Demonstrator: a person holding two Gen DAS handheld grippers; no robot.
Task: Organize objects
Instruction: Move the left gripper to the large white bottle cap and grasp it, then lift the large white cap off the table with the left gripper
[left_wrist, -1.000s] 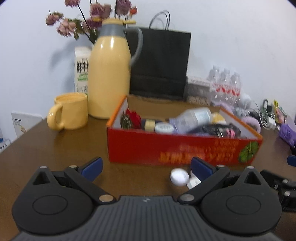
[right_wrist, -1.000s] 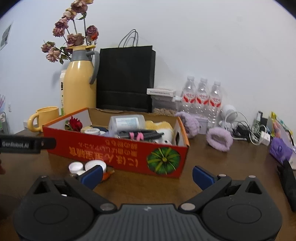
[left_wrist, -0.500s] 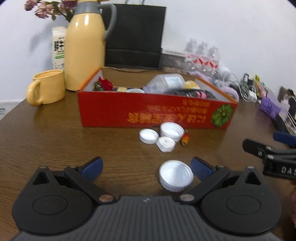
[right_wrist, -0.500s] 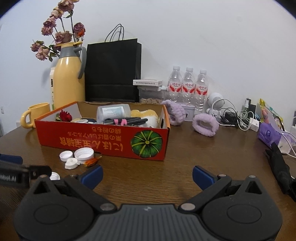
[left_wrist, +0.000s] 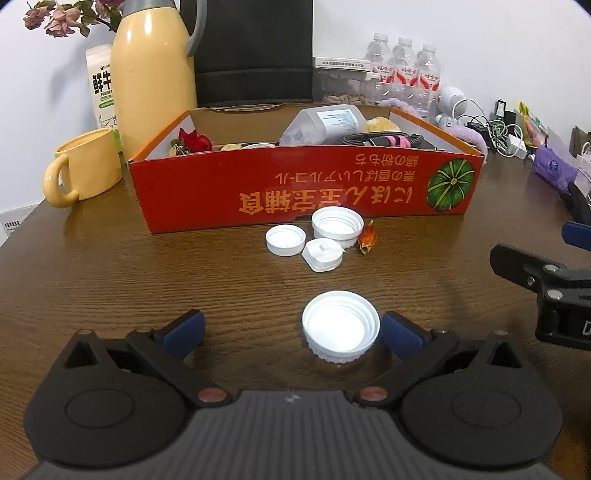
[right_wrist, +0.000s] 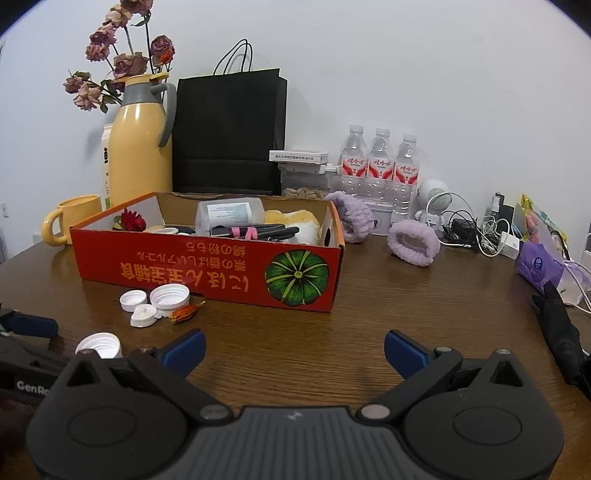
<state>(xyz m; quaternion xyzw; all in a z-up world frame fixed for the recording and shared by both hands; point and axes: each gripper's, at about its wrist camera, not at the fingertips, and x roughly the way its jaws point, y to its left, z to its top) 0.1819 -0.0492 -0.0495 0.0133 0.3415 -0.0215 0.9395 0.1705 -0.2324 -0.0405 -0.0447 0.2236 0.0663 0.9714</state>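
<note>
- Currently working over a brown wooden table, cluttered along the back wall; red cardboard box sitting mid-table, open-topped, already holding a clear bottle, a red flower and dark cables.
- Noting yellow thermos jug and yellow mug standing left of the box, apart from it; both untouched.
- Holding left gripper low over the table, jaws spread wide, nothing pinched; large white lid lying open side up between the blue pads, much nearer the right pad, possibly touching it — cannot tell.
- Keeping right gripper off to the side, jaws spread, empty, aimed at bare wood in front of the box.
- Logging three more white caps clustered just in front of the box wall, close together, with a small orange dried bud beside them.
- Judging step in hand: lining up on the lone lid for pickup; loose items not yet boxed, so task only partly done.
- Judging next move: shifting the left gripper slightly rightward to centre the lid, closing across its ribbed rim, lifting, carrying over the front wall of the box. Risk: shallow smooth lid skidding or tipping under an off-centre squeeze.
</note>
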